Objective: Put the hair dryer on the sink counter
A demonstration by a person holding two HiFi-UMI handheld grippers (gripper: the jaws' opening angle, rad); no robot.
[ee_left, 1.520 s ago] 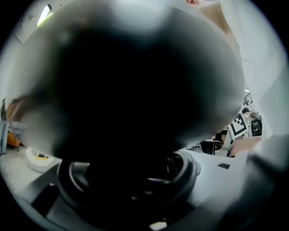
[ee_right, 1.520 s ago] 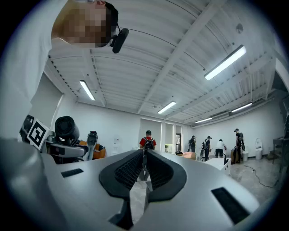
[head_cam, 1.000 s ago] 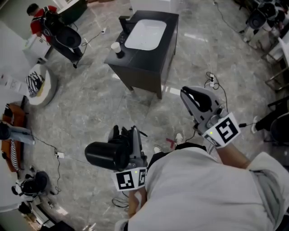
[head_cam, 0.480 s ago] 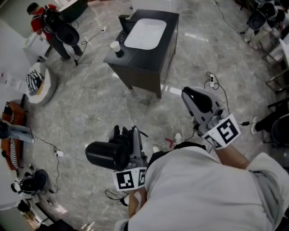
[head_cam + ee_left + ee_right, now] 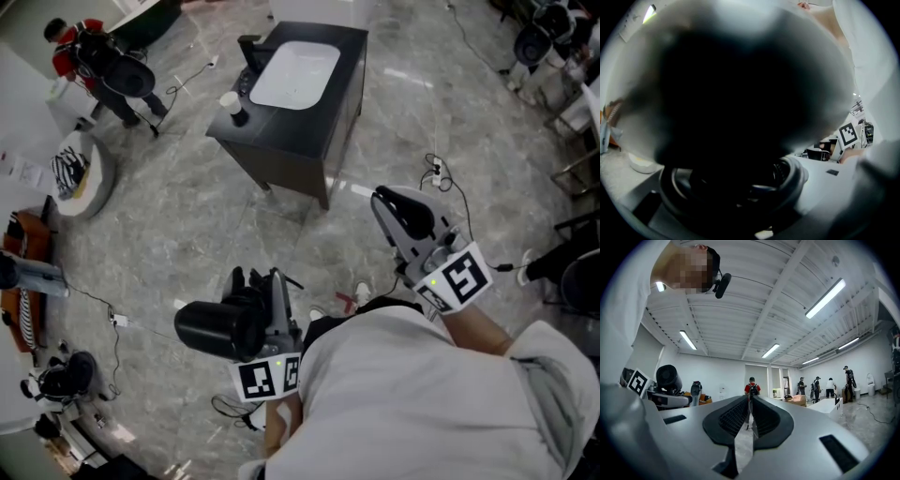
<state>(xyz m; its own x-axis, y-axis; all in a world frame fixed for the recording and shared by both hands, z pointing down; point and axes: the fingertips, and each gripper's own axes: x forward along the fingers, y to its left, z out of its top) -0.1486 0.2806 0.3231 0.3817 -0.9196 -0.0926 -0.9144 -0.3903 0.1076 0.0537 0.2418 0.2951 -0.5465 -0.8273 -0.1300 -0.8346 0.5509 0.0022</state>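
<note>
The hair dryer (image 5: 217, 327), black and stubby, was off the ground in the left gripper (image 5: 261, 291), its barrel pointing out to the left of the jaws and its body clamped between them; in the left gripper view its dark bulk filled almost the whole picture, pressed close against the camera. The jaws stood partway apart around it — a firm hold on a wide thing, not a loose one. It was well apart from the sink counter (image 5: 281, 127), which stood far ahead on the grey marble floor (image 5: 187, 216), a dark cabinet with a white basin (image 5: 295, 73) set in its top and a paper cup (image 5: 229, 99) on the near left corner. The right gripper (image 5: 392, 204) was held out to the right, pointing roughly toward the counter, its two pads drawn together with only a thin slit between them and nothing in it. Behind both grippers lay the person's white sleeve (image 5: 422, 403). Against the earlier frames the hold on the dryer looked the same, the dryer sitting in the jaws at the same angle — but the counter had slid a little up and left in the head view, both grippers sat slightly lower in it, and the person in red (image 5: 73, 45) at the top left had shifted toward the corner.
</note>
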